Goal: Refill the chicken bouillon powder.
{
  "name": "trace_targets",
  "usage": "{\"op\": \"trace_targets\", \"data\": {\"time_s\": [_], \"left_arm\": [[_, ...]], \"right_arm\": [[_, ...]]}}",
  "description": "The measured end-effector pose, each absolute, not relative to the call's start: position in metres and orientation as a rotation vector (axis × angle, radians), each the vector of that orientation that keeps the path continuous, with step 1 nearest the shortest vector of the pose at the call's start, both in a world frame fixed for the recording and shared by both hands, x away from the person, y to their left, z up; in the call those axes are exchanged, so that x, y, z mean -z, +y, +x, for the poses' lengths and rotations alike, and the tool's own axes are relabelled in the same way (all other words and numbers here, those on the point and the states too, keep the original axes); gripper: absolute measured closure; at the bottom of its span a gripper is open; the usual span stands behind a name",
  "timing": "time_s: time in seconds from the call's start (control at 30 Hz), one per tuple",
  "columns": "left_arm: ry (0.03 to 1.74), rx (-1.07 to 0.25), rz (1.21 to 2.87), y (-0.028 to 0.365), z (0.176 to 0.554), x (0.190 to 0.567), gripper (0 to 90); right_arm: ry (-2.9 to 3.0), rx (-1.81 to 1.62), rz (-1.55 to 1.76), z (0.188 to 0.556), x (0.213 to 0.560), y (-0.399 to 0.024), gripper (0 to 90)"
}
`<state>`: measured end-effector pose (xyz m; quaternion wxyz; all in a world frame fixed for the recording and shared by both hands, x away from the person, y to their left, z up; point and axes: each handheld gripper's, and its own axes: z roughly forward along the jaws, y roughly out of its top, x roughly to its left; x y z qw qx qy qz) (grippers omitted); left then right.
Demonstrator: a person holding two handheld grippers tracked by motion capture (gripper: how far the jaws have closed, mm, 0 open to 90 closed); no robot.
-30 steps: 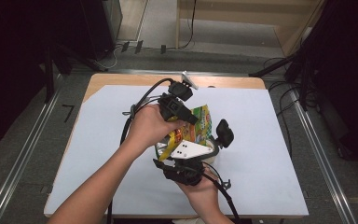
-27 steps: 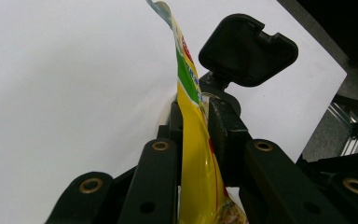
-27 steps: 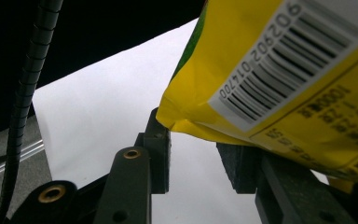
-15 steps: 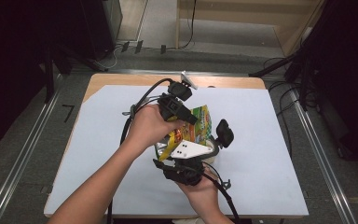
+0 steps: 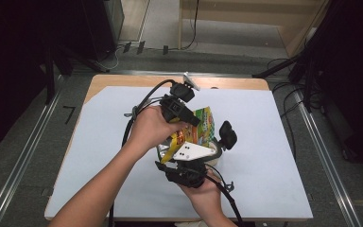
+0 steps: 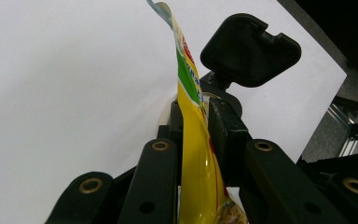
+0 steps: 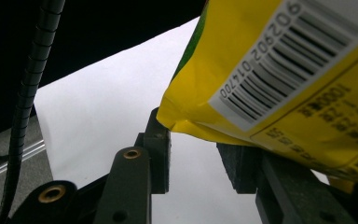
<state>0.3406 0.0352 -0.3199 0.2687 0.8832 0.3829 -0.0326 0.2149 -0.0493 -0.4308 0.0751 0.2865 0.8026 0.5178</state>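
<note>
A yellow and green snack bag point(image 5: 201, 126) hangs over the middle of the white-covered table. My left gripper point(image 5: 189, 118) comes at it from the left and is shut on it. In the left gripper view the black jaws point(image 6: 198, 112) press both sides of the glossy yellow bag point(image 6: 191, 158). My right gripper point(image 5: 191, 156), with its grey three-cornered plate on top, sits just below the bag. In the right gripper view its jaws point(image 7: 198, 154) stand apart with only pale surface between them. The bag's barcode corner point(image 7: 270, 79) hangs right above them.
A pale round vessel point(image 5: 215, 158) with a black handle point(image 5: 227, 135) stands under the bag; the handle point(image 6: 249, 49) also shows past the left jaws. The table point(image 5: 283, 142) has bare white cover on either side. Cables trail from both grippers.
</note>
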Motion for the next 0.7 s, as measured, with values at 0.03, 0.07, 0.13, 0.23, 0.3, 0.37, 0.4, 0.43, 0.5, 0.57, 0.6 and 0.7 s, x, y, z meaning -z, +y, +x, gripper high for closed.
{"op": "trace_targets", "data": {"time_s": [0.03,0.07,0.13,0.23,0.3,0.37,0.4,0.43,0.5,0.57,0.6,0.7], "left_arm": [[1.033,0.089,2.381,0.035,0.341,0.320,80.4],[1.032,0.089,2.382,0.035,0.341,0.320,80.5],[1.030,0.089,2.383,0.035,0.340,0.320,80.5],[1.028,0.088,2.388,0.035,0.340,0.320,80.6],[1.025,0.088,2.386,0.036,0.339,0.320,80.7],[1.023,0.089,2.386,0.037,0.338,0.320,80.8],[1.024,0.095,2.381,0.038,0.338,0.320,80.8],[1.022,0.103,2.379,0.039,0.337,0.320,80.8],[1.021,0.108,2.375,0.042,0.336,0.321,81.0],[1.021,0.107,2.375,0.046,0.334,0.323,81.4],[1.021,0.116,2.371,0.048,0.333,0.324,81.8],[1.026,0.139,2.346,0.055,0.331,0.327,83.1]], "right_arm": [[2.408,-1.552,0.860,0.215,0.431,-0.049,67.1],[2.409,-1.553,0.860,0.215,0.431,-0.049,67.0],[2.408,-1.555,0.862,0.215,0.431,-0.049,66.9],[2.416,-1.570,0.865,0.216,0.431,-0.050,66.8],[2.416,-1.571,0.860,0.215,0.432,-0.050,66.5],[2.413,-1.572,0.862,0.215,0.433,-0.049,65.7],[2.415,-1.574,0.862,0.214,0.433,-0.048,65.0],[2.416,-1.574,0.861,0.214,0.434,-0.048,63.9],[2.423,-1.577,0.851,0.214,0.437,-0.047,60.9],[2.435,-1.576,0.847,0.213,0.440,-0.045,60.1],[2.442,-1.575,0.846,0.213,0.442,-0.045,60.1],[2.461,-1.570,0.835,0.212,0.446,-0.044,59.4]]}}
